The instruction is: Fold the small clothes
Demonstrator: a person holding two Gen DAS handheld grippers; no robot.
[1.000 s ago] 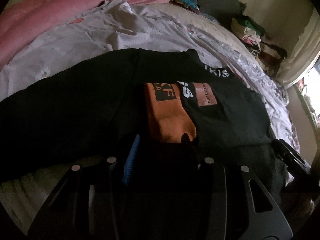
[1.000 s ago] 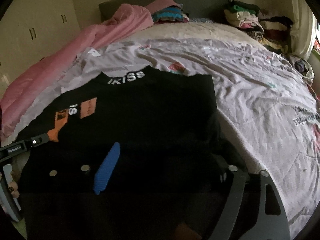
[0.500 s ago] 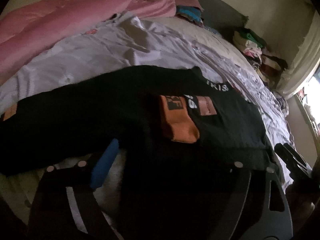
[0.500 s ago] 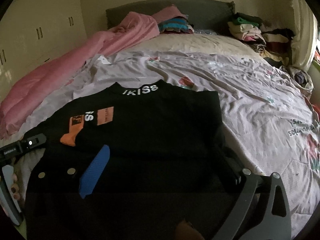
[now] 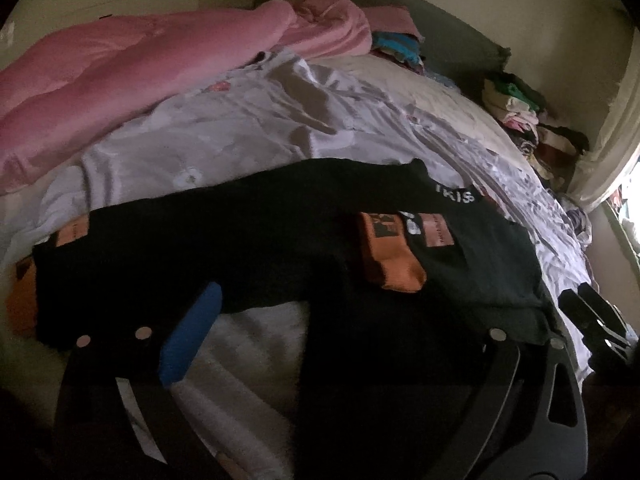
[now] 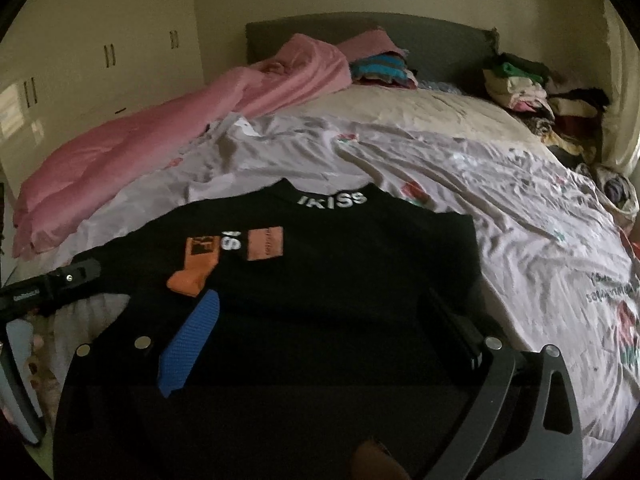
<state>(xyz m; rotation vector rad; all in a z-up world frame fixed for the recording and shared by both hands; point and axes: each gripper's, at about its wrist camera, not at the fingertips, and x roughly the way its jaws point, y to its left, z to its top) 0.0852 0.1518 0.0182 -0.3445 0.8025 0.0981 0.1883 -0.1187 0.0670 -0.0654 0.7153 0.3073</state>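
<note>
- Shirt (image 6: 320, 264), black with white collar lettering and orange patches, is spread flat on the bed sheet (image 6: 520, 208) at the centre of both views, collar toward the top of the frame, so that it can be folded on an even surface.
- One sleeve is laid across the chest, its orange cuff (image 5: 394, 264) resting just left of the printed patch; this is judged a first fold already made.
- The other sleeve is seen stretched toward the left edge of the left-wrist frame, with orange showing at its end, so that side is judged not yet folded.
- Left gripper (image 5: 332, 328) is held at the lower edge of its frame with the fingers spread wide; dark cloth lies across the gap near the right finger, and whether it is touched cannot be told.
- Right gripper (image 6: 320, 328) is likewise held wide apart at the bottom of its frame, over the shirt's lower half; nothing is pinched, though the hem region is too dark for contact to be judged.
- Pink blanket (image 6: 160, 136) and clothes piles (image 6: 520, 84) are kept at the upper part of the frame, well apart from the working area.
</note>
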